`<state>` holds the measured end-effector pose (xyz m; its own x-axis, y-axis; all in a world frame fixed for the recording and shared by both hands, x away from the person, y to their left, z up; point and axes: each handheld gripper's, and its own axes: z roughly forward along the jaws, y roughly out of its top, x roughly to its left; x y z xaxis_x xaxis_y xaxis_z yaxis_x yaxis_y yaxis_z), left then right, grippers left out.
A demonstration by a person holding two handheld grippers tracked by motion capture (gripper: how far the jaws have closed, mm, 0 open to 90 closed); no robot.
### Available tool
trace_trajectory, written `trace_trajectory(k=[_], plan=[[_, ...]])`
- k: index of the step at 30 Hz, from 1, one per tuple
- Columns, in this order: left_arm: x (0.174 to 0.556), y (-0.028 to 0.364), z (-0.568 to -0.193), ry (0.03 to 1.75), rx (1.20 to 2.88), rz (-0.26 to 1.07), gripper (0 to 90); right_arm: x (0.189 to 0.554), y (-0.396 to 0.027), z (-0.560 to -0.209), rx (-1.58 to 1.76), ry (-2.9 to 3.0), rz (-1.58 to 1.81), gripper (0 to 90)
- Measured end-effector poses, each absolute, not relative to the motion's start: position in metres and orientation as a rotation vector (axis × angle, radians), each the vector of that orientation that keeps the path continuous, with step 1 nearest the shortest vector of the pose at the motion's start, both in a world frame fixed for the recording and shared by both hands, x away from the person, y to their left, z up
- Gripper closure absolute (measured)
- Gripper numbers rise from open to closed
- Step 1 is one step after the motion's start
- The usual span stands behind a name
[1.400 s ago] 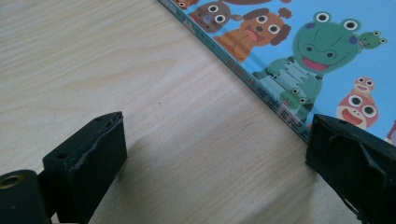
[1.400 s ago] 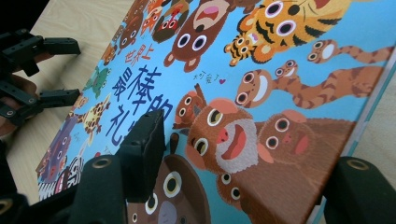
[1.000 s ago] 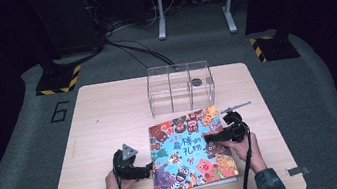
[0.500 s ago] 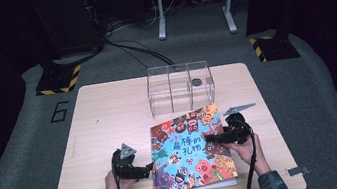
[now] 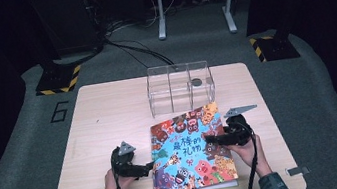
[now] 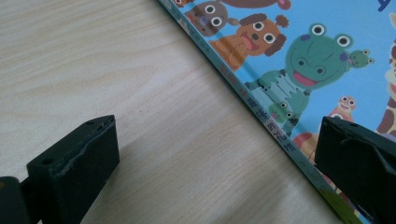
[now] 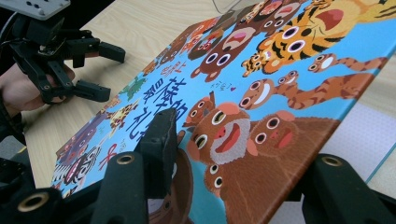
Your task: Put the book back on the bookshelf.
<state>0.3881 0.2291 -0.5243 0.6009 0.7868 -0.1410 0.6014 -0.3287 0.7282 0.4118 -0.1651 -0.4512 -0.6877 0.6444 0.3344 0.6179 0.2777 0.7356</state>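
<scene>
The picture book (image 5: 191, 150) lies on the counter (image 5: 108, 108), its cover lifted at the right edge. The right gripper (image 5: 212, 141) has just closed its fingers (image 7: 156, 140) on that cover. The left gripper (image 5: 148, 168) waits with fingers (image 6: 77, 158) wide at the spine.

Light falls from overhead onto the table (image 5: 108, 108), which glows pale while the floor and background from nine through three o'clock sink into near black. The high view is soft and grainy. In the left gripper view the book (image 6: 299, 60) is sharp and the jaws at six o'clock blur, casting faint shadows. The right gripper view shows mild edge stretching.
</scene>
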Motion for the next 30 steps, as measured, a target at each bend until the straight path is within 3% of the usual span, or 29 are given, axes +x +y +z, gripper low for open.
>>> trace_trajectory(k=[30], plan=[[0.394,0.222,-0.515,1.091,2.004,0.237,0.0,0.397,-0.163,-0.449,1.029,2.392,1.481,49.6]])
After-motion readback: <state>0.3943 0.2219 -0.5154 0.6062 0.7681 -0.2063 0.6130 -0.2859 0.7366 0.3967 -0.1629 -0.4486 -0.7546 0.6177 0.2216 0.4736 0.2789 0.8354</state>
